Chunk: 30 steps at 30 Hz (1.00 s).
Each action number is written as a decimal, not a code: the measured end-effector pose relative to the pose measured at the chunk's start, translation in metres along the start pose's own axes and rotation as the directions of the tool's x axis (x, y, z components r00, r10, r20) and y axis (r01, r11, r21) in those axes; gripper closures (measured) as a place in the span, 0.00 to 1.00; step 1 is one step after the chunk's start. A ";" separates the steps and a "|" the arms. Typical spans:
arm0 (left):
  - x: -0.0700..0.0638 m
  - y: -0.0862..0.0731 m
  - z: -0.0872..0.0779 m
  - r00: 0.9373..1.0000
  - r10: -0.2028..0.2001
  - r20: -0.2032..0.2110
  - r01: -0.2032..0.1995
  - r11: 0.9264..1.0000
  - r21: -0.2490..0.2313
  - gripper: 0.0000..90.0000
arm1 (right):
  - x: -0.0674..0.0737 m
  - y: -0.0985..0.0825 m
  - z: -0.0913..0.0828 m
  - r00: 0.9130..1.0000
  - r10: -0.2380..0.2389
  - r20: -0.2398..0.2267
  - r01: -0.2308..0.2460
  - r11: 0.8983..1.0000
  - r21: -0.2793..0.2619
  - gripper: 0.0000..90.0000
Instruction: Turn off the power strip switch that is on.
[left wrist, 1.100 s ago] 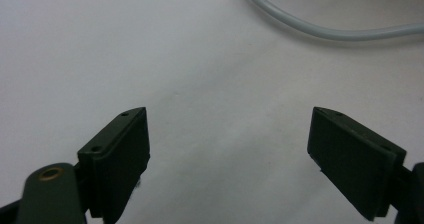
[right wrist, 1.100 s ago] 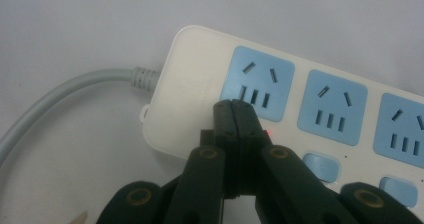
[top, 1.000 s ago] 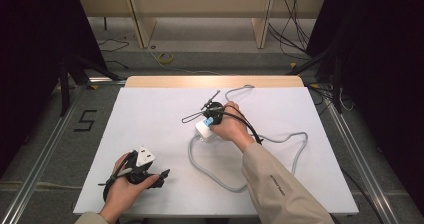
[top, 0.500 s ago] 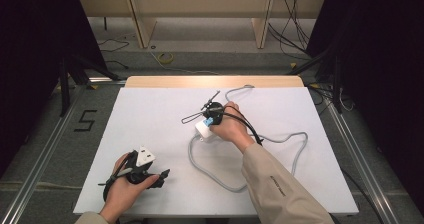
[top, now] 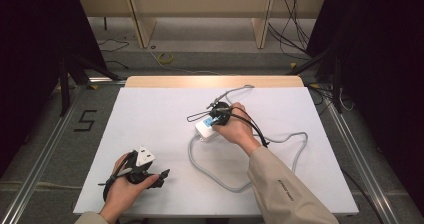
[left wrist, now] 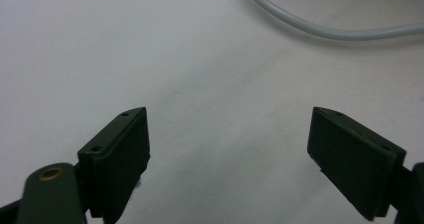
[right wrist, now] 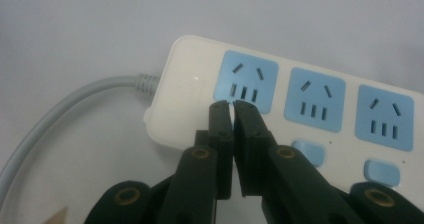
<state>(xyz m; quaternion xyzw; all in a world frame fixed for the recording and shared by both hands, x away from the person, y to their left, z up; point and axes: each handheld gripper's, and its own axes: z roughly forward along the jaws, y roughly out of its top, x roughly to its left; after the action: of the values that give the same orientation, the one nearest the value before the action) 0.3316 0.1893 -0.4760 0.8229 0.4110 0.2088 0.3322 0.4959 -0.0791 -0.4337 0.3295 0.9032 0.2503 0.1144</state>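
A white power strip [right wrist: 186,74] with three blue sockets lies on the white table; in the high view the power strip [top: 204,129] sits mid-table under the person's right hand. My right gripper [right wrist: 232,105] is shut with nothing between its jaws, its tips just over the strip's face below the leftmost socket [right wrist: 245,82]. The strip's grey cable [top: 220,179] loops toward the front and away to the right. My left gripper [top: 162,178] rests at the front left of the table, open and holding nothing [left wrist: 230,134].
The grey cable [left wrist: 325,31] crosses the top of the left gripper view, well beyond the jaws. The white table sheet [top: 150,114] ends at a wooden strip [top: 215,81] at the back. Metal rails [top: 45,149] flank the table.
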 end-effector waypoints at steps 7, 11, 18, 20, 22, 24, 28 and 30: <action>0.000 0.000 0.000 1.000 0.000 -0.002 0.000 1.000 0.003 0.18 | -0.003 -0.023 -0.020 0.999 0.015 -0.038 -0.014 1.000 0.007 0.88; 0.000 -0.001 0.000 1.000 0.000 -0.002 0.000 1.000 0.003 0.19 | -0.007 -0.045 -0.032 0.998 0.039 -0.057 -0.041 0.999 -0.025 0.81; -0.001 0.000 0.000 1.000 -0.001 -0.001 0.001 1.000 0.010 0.18 | -0.010 -0.089 -0.053 0.994 0.076 -0.081 -0.082 0.994 -0.078 0.73; -0.001 -0.001 0.000 1.000 -0.004 -0.003 0.004 1.000 0.011 0.19 | -0.010 -0.100 -0.059 0.994 0.073 -0.077 -0.080 0.993 -0.091 0.71; -0.001 -0.001 0.000 1.000 -0.007 -0.003 0.007 1.000 0.011 0.19 | -0.009 -0.112 -0.065 0.993 0.078 -0.085 -0.088 0.990 -0.112 0.69; 0.000 -0.001 0.000 1.000 -0.009 -0.003 0.009 1.000 0.009 0.19 | -0.007 -0.124 -0.070 0.992 0.086 -0.095 -0.099 0.986 -0.132 0.68; 0.000 -0.001 0.000 1.000 -0.014 -0.001 0.014 1.000 0.003 0.18 | -0.003 -0.150 -0.077 0.991 0.092 -0.098 -0.109 0.977 -0.185 0.66; -0.001 -0.001 0.001 1.000 -0.015 0.002 0.015 1.000 0.000 0.18 | -0.001 -0.162 -0.080 0.991 0.094 -0.097 -0.113 0.971 -0.209 0.65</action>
<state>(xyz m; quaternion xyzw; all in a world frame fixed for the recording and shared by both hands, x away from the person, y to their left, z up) 0.3313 0.1888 -0.4768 0.8199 0.4169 0.2054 0.3342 0.3795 -0.2165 -0.4512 0.3509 0.8566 0.3658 0.0967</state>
